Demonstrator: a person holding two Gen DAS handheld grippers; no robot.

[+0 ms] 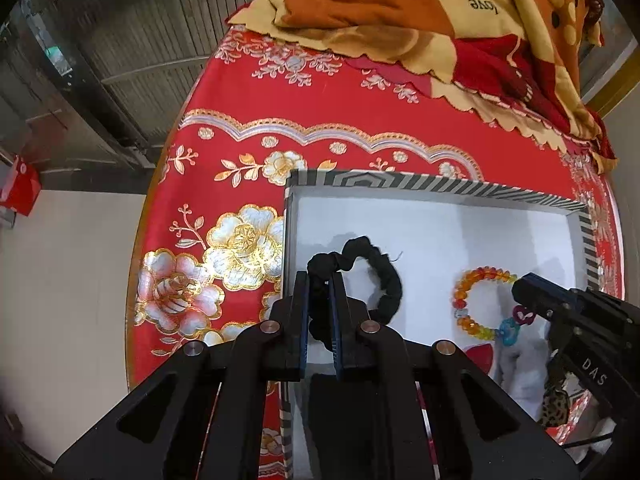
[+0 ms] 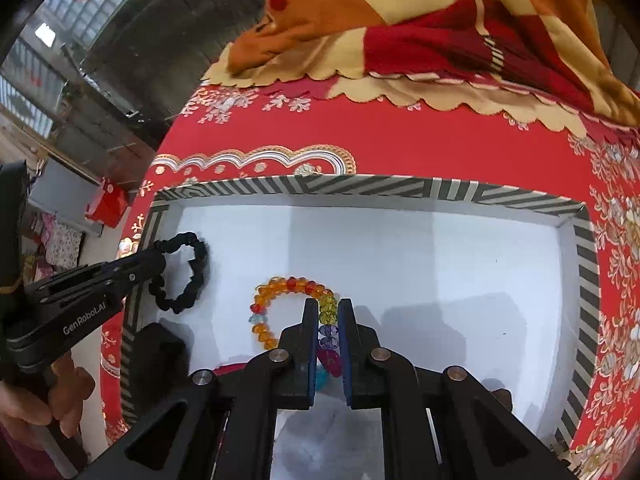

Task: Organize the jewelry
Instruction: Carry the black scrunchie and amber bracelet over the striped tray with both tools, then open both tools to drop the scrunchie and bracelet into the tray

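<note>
A white-lined box with a black-and-white striped rim (image 1: 400,181) (image 2: 360,184) sits on the red embroidered cloth. My left gripper (image 1: 320,280) is shut on a black fabric scrunchie (image 1: 380,268) and holds it just over the box's left part; it shows in the right wrist view too (image 2: 188,272), with the left gripper (image 2: 158,256) at its edge. My right gripper (image 2: 328,308) is shut on a beaded bracelet of orange, yellow and purple beads (image 2: 280,292) over the box floor. The bracelet (image 1: 476,300) and right gripper (image 1: 524,292) also show in the left wrist view.
A folded orange, red and cream blanket (image 1: 440,20) (image 2: 420,32) lies on the far side of the table. More small items, a red piece (image 1: 480,354), white fluff and a leopard-print item (image 1: 556,408), lie near the box's near edge. The table edge drops off at left.
</note>
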